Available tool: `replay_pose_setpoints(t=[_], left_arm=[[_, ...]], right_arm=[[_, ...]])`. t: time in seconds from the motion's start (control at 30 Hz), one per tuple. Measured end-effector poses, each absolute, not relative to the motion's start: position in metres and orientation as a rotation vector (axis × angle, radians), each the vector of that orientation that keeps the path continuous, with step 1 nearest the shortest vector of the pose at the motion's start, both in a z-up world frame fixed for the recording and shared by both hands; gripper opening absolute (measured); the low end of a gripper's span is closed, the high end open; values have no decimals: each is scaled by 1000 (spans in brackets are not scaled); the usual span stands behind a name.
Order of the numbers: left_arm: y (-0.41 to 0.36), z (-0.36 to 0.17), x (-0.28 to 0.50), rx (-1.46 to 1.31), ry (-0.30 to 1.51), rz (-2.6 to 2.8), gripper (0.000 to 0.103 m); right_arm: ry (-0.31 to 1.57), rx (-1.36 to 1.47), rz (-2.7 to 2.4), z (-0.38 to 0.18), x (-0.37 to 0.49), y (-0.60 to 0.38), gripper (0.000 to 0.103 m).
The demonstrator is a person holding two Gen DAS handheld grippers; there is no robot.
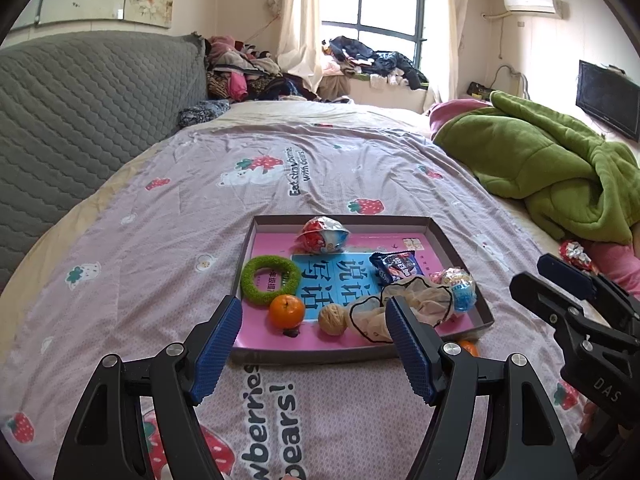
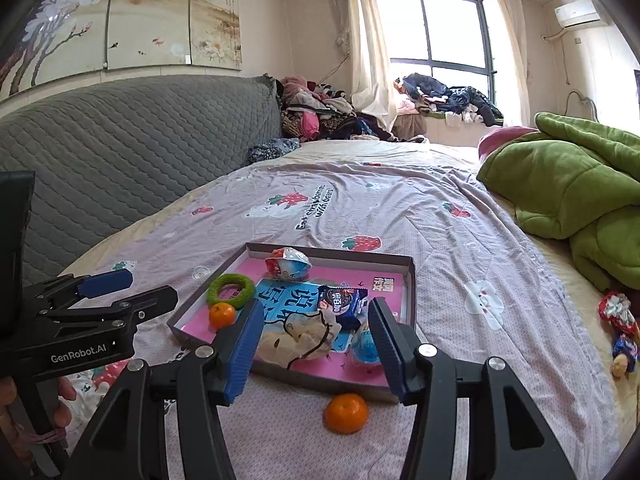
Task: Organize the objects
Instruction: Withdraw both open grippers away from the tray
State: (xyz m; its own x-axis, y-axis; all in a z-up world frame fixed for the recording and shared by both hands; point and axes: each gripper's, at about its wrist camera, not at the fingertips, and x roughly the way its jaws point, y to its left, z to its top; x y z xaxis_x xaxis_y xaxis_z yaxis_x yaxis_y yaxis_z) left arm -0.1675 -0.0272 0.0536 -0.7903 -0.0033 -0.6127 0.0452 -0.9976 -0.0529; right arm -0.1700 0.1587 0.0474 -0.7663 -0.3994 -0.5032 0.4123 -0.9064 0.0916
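While both grippers hover empty with jaws wide, the right gripper [image 2: 316, 344] looks between picks; one loose orange [image 2: 346, 413] sits just below it, outside the tray [image 2: 410, 276], probably next.

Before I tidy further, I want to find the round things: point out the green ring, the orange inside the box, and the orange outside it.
green ring [image 1: 270, 280]: left wrist view, on its fuzzy right band.
orange in the box [image 1: 286, 311]: left wrist view, on its peel.
orange outside the box [image 2: 346, 413]: right wrist view, on its peel.
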Motion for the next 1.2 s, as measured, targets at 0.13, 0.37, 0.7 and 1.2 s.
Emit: replay_pose_setpoints(t=[0.13,0.37,0.7,1.2], left_arm=[[-28,53,-159,1008,118,-2954,75],[-30,49,-139,1013,126,-2973,75],[-41,34,-112,1035,130,-2919,75],[-44,16,-79,1081,110,-2899,76]], right_arm=[[28,746,-2612,43,-155,161,54],[41,759,-2630,36,-134,165,57],[11,803,-2612,24,-110,162,62],[30,840,-2618,8,-79,157,62]])
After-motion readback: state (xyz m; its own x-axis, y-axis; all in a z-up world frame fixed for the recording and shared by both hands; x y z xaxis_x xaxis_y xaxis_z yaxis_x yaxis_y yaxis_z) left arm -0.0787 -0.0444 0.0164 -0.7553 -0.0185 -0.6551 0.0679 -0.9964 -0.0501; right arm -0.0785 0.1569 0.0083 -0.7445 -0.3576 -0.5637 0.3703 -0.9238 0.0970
